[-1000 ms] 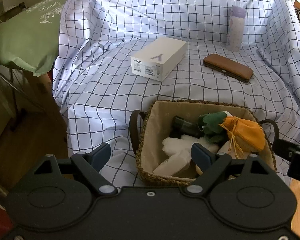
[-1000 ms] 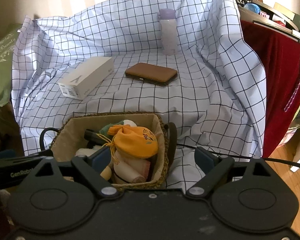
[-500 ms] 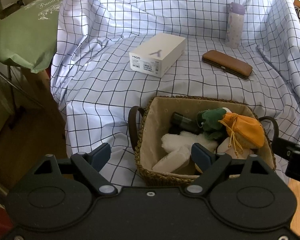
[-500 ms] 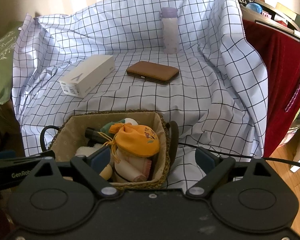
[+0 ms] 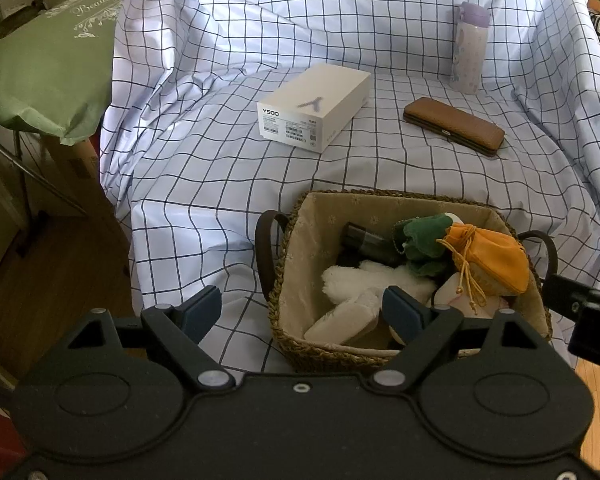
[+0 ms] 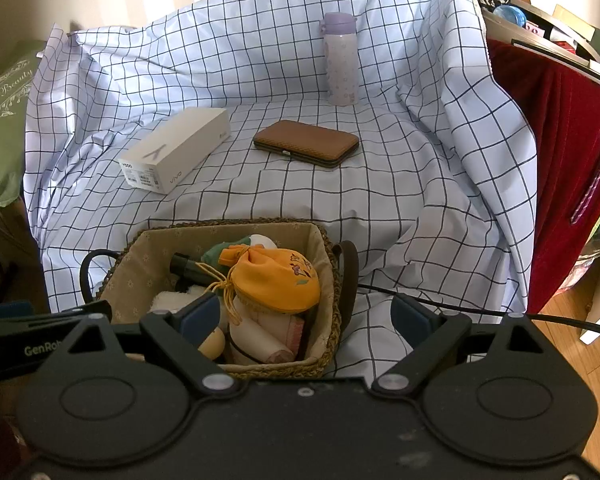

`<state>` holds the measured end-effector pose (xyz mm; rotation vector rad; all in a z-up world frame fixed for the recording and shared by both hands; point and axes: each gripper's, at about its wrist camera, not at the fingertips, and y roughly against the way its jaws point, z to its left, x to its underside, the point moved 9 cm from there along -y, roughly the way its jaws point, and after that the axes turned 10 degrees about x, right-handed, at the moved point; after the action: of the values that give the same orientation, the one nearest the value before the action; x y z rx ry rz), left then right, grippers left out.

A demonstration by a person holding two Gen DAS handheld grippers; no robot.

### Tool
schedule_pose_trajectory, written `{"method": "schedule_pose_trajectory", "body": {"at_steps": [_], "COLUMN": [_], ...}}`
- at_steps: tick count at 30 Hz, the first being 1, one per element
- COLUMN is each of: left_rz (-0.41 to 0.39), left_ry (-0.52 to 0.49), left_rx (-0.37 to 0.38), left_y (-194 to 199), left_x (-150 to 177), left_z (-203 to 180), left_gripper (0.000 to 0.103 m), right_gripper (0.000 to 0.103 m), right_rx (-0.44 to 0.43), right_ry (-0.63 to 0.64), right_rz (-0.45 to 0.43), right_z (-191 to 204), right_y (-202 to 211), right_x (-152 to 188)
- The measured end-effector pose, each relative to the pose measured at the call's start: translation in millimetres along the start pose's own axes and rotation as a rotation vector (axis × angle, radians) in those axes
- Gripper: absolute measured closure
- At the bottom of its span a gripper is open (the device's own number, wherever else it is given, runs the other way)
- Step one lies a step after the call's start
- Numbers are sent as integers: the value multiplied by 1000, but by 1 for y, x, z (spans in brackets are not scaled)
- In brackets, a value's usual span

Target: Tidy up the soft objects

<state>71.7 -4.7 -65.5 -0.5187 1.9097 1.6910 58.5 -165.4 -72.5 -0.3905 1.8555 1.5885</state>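
The woven basket (image 5: 300,344) sits at the near edge of the checked cloth (image 5: 220,184), at about five o'clock in the left wrist view and seven o'clock in the right wrist view; it holds the soft things: an orange drawstring pouch (image 6: 276,280) on top, a green plush piece (image 5: 422,240) just behind it, a white fluffy toy (image 5: 352,284) low on the left side, and pale rolled cloth (image 6: 260,336) under the pouch; a dark tube (image 5: 364,240) lies among them.

The left gripper (image 5: 302,312) hangs with its jaws spread wide and nothing between them, one finger over the cloth and one over the basket's interior; the right gripper (image 6: 306,316) is likewise wide and empty, straddling the basket's right wall.

On the cloth beyond, towards twelve o'clock, lie a white box (image 5: 314,108), a brown case (image 5: 454,126) and a lilac bottle (image 5: 470,48), all rigid, so probably not for sorting.

The pouch looks light and yielding; I would pinch it at the gathered neck near its cords, where the fabric bunches and will not slip; the plush should compress readily, so a grip across the body's middle ought to hold; nothing here seems fragile.
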Motion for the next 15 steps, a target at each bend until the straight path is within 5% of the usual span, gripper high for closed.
{"method": "schedule_pose_trajectory", "body": {"at_steps": [15], "left_rz": [15], "left_ry": [5], "left_rx": [15], "left_y": [-2], "left_x": [3], "left_z": [0], "left_gripper": [18], "right_gripper": [10], "right_rx": [-1], "right_ry": [2], "right_rz": [5], "right_z": [1], "right_y": [-1], "right_x": [2]}}
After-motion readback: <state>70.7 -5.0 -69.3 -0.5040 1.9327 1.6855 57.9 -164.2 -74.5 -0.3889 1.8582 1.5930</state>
